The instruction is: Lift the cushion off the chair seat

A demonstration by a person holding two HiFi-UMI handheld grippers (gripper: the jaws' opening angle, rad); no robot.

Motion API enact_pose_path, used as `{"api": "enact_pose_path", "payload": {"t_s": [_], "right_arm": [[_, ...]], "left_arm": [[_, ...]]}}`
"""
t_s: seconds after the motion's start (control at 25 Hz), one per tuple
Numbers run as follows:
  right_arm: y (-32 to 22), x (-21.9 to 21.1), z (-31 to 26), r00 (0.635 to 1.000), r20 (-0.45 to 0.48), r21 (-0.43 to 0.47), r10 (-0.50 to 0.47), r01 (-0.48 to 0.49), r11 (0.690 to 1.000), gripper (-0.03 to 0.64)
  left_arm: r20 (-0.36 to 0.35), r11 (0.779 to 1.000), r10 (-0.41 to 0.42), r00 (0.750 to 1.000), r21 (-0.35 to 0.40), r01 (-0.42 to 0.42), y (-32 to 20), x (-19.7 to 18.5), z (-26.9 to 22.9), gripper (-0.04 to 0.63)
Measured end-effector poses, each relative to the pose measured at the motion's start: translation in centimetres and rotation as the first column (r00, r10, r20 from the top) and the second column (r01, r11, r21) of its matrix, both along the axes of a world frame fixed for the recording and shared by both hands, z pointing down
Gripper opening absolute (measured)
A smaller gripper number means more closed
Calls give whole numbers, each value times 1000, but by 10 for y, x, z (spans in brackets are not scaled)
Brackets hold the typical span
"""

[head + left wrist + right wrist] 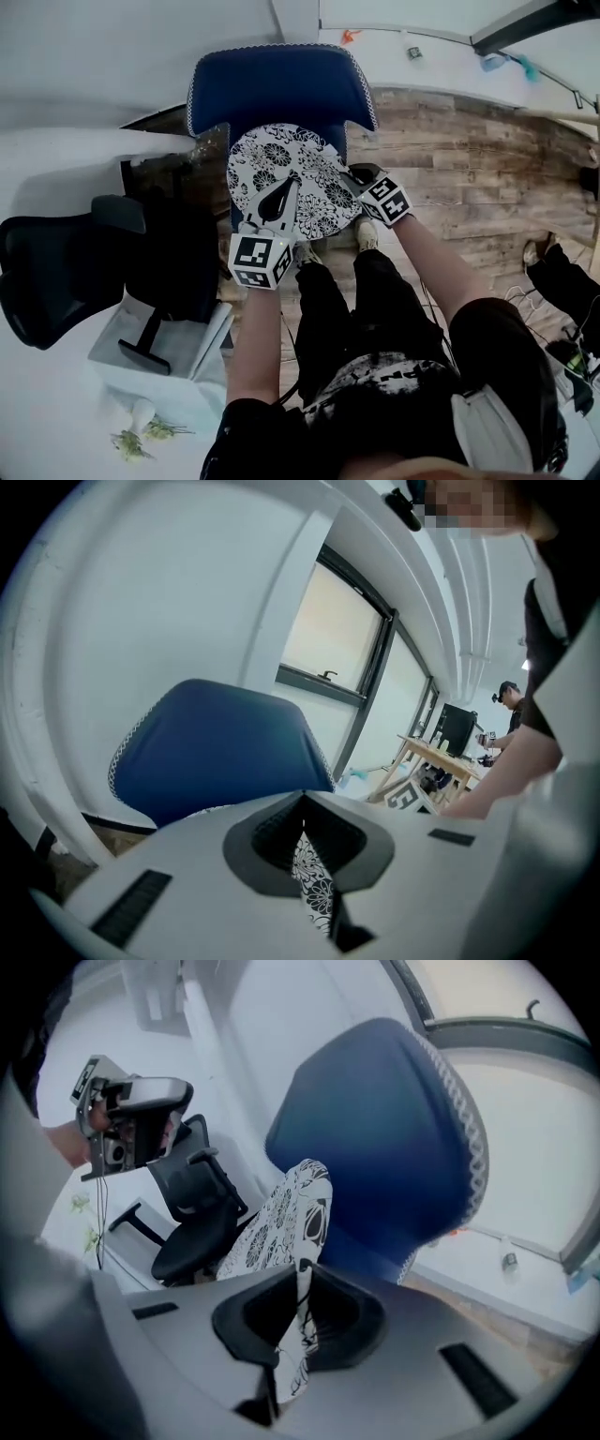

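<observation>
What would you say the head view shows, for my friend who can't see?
The left gripper and the right gripper each pinch the near edge of a round, black-and-white flowery cushion over a blue chair. A black office chair stands at the left.

The round black-and-white flowered cushion shows in front of the blue chair, whose backrest is at twelve o'clock from it. My left gripper lies over the cushion's rim at six o'clock, its marker cube nearest me. My right gripper meets the rim at four o'clock. A black office chair stands off at eight o'clock and the wooden floor spreads at three. My legs in black trousers are at six.
</observation>
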State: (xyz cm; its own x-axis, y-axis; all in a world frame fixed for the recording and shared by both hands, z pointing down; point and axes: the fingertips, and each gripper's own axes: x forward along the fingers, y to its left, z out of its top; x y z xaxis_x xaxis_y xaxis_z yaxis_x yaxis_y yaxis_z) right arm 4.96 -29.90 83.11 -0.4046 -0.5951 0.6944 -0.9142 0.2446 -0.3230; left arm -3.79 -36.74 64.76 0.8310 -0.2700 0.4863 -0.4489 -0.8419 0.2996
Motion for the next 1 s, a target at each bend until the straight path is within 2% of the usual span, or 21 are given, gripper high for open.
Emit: {"api": "enact_pose_path", "payload": {"t_s": [0.2, 0.48, 0.64, 0.8, 1.0], "right_arm": [[-13, -10, -64, 1000, -19, 87, -15, 16, 996, 28], [-22, -10, -152, 994, -103, 209, -37, 58, 976, 28], [-25, -1, -198, 995, -94, 256, -24, 47, 966, 28], [-27, 12, -243, 999, -42, 292, 23, -10, 957, 28], [-31, 21, -304, 998, -32, 389, 59, -42, 920, 28]], "left_arm": [[-4, 998, 12, 1000, 66, -12, -9, -3, -44, 12], [-88, 996, -81, 993, 29, 84, -18, -30, -90, 12], [-88, 993, -83, 993, 80, 90, -21, -44, -117, 12], [-111, 987, -89, 990, 121, 103, -26, -48, -142, 12], [-145, 981, -93, 985, 156, 116, -23, -44, -165, 12]]}}
